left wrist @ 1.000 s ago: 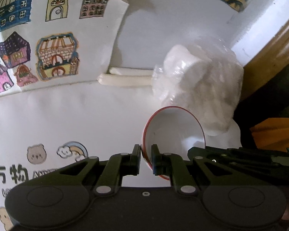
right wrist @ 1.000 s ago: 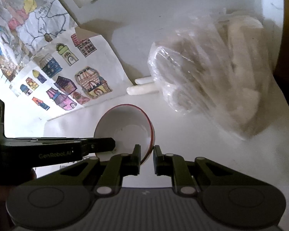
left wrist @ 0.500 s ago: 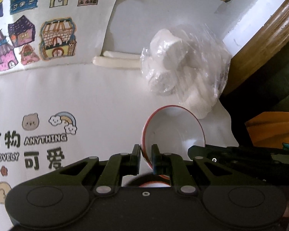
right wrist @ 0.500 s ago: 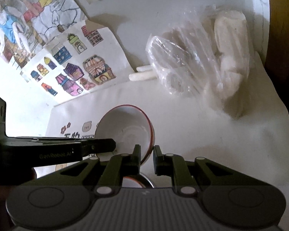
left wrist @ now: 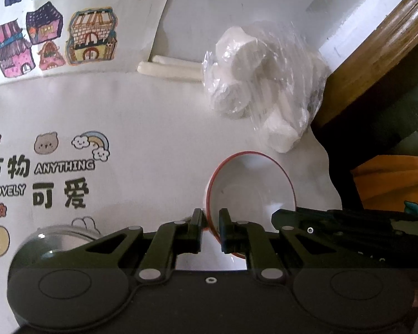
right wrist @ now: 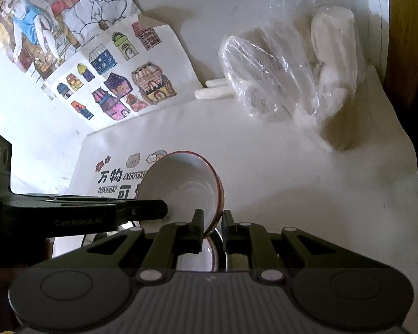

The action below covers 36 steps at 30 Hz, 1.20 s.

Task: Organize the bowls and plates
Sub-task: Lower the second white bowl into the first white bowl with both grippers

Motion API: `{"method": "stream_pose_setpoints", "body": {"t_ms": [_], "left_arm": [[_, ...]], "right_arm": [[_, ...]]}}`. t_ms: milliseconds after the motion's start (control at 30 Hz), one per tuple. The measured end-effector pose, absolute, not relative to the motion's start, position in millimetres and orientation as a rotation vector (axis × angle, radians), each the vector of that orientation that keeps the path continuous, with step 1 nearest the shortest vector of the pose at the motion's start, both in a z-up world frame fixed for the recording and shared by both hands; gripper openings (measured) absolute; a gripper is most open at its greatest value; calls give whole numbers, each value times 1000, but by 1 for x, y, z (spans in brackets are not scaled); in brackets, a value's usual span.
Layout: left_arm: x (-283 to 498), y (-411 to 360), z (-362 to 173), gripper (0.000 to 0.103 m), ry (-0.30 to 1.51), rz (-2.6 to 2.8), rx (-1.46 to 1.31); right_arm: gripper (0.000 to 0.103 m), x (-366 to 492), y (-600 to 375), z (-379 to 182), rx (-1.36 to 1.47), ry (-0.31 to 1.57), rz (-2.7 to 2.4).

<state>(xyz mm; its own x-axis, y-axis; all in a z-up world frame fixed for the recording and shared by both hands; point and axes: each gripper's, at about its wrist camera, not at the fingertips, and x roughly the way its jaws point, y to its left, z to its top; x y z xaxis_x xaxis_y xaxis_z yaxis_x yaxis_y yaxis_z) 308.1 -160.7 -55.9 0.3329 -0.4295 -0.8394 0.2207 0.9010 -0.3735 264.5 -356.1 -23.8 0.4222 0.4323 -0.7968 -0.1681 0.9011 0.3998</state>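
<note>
Glass lid: low on the left of the left gripper, lying on the printed tablecloth, partly hidden behind the finger linkage.
Left gripper: both fingers pinch the left rim of the bowl, one inside and one outside.
Bowl: white with a red rim, tilted, clamped between the two grippers at opposite rims.
Right gripper: fingers clamped together on the bowl's right rim.
Second dish: red-rimmed, directly under the right gripper's fingers, mostly hidden.
Plastic bag: ahead and right of the bowl, holding white rolls, two white sticks just beside it.
</note>
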Motion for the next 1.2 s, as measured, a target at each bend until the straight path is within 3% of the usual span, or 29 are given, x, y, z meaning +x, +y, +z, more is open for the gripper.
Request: {"method": "stream_pose_setpoints", "body": {"t_ms": [1200], "left_arm": [[266, -145, -76, 13, 1297, -378, -207]], "right_arm": [[15, 230, -345, -45, 265, 1186, 447]]}}
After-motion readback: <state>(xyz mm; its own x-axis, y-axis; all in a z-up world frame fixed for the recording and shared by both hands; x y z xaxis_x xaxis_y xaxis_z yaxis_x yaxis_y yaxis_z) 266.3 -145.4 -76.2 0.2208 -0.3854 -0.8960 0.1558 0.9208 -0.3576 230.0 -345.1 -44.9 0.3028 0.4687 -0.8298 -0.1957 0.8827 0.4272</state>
